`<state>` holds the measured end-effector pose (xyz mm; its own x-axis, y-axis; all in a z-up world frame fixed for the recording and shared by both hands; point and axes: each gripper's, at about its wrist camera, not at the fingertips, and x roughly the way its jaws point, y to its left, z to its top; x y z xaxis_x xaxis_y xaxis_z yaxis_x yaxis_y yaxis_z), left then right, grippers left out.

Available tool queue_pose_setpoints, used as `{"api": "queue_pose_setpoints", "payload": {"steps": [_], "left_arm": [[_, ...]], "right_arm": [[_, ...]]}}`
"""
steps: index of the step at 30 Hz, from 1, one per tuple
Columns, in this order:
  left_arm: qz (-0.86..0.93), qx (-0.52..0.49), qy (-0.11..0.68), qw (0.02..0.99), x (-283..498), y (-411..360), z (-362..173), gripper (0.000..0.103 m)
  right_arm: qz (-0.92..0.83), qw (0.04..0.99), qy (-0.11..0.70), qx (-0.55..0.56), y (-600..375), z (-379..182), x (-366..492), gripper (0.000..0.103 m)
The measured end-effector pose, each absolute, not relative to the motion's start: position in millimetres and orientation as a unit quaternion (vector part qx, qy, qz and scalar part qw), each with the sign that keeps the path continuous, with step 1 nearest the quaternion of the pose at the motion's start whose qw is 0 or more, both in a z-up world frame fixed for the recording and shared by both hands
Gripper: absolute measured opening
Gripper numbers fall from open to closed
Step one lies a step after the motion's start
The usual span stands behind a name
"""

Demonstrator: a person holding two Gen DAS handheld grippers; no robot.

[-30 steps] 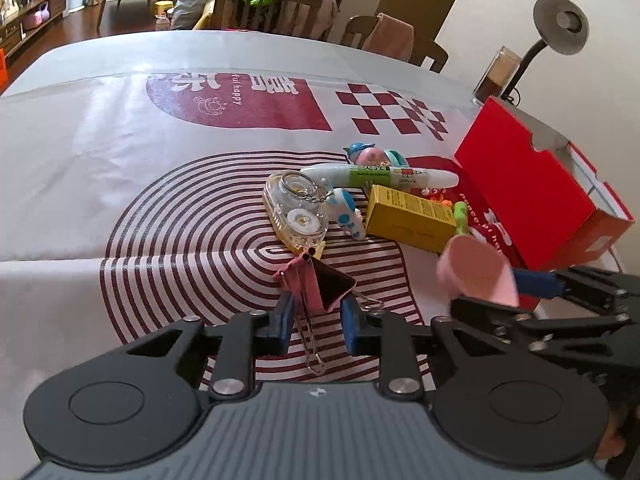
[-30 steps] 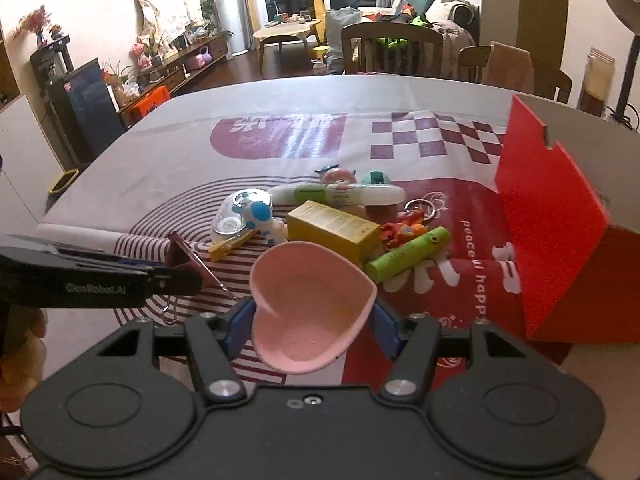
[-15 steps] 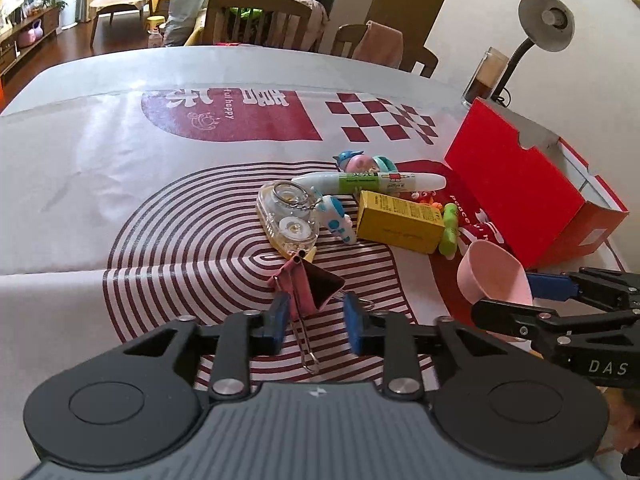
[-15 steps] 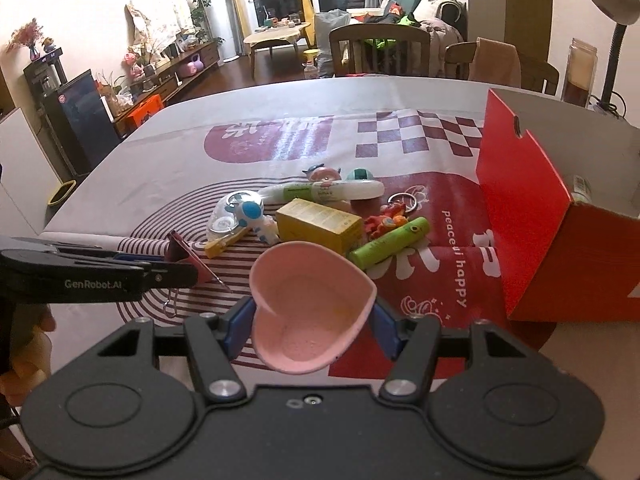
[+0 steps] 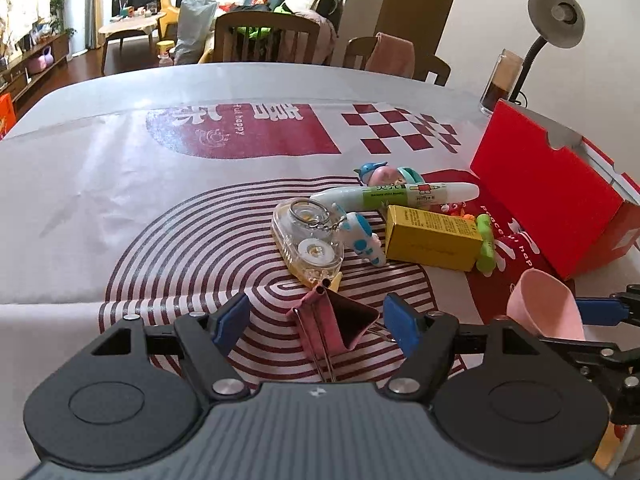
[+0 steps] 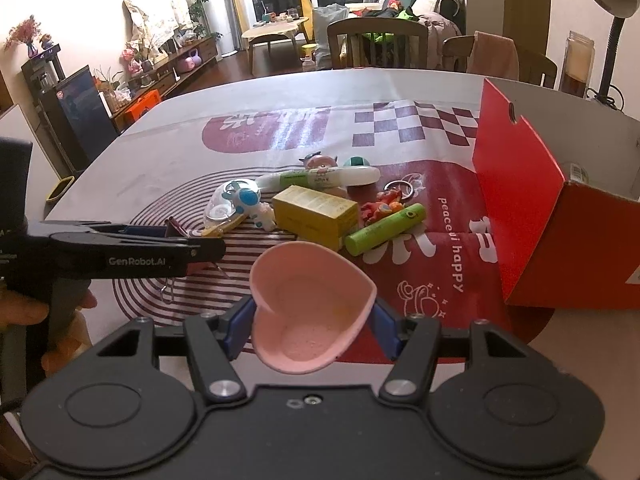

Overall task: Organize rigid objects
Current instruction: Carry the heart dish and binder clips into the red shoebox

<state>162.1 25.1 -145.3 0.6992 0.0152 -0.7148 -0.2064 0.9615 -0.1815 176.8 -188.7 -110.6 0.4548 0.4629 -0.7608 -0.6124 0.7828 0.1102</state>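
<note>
My left gripper [image 5: 316, 322] is opening, its pads clear of the pink binder clip [image 5: 334, 322] lying between them. My right gripper [image 6: 312, 326] clamps a pink heart-shaped dish [image 6: 310, 300], just left of the red box [image 6: 532, 208].

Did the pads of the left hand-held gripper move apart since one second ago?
Yes. The left hand-held gripper is opening: its blue pads, which earlier pinched the pink binder clip, now stand clear on both sides; the clip rests on the striped tablecloth.
</note>
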Motion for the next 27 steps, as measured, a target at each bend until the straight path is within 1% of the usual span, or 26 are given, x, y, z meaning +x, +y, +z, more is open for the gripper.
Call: {"api": "queue_pose_setpoints", "payload": {"steps": [1,3,4,6,8,14,16,23,27], "left_arm": [[0.06,-0.124,0.382,0.914,162,25,-146,0.071],[0.059,-0.129,0.38,0.914,162,26,-145,0.063],[0.058,-0.131,0.379,0.914,163,26,-145,0.061],[0.055,-0.132,0.378,0.915,164,26,-144,0.05],[0.05,-0.129,0.38,0.915,164,23,-144,0.042],[0.055,-0.107,0.381,0.917,165,15,-142,0.036],[0.055,-0.103,0.384,0.916,166,14,-140,0.025],[0.049,-0.122,0.399,0.908,161,17,-138,0.023],[0.047,-0.14,0.396,0.906,155,18,-126,0.023]], "right_arm": [[0.316,0.848,0.415,-0.089,-189,-110,177,0.061],[0.316,0.849,0.415,-0.09,-190,-110,177,0.061],[0.315,0.849,0.415,-0.09,-191,-110,177,0.061],[0.313,0.85,0.415,-0.088,-192,-110,178,0.061],[0.312,0.851,0.415,-0.086,-193,-110,179,0.061],[0.31,0.853,0.413,-0.081,-194,-106,180,0.061],[0.307,0.853,0.413,-0.082,-196,-103,181,0.061],[0.291,0.855,0.421,-0.084,-210,-86,185,0.061],[0.288,0.859,0.416,-0.08,-224,-68,189,0.061]]}}
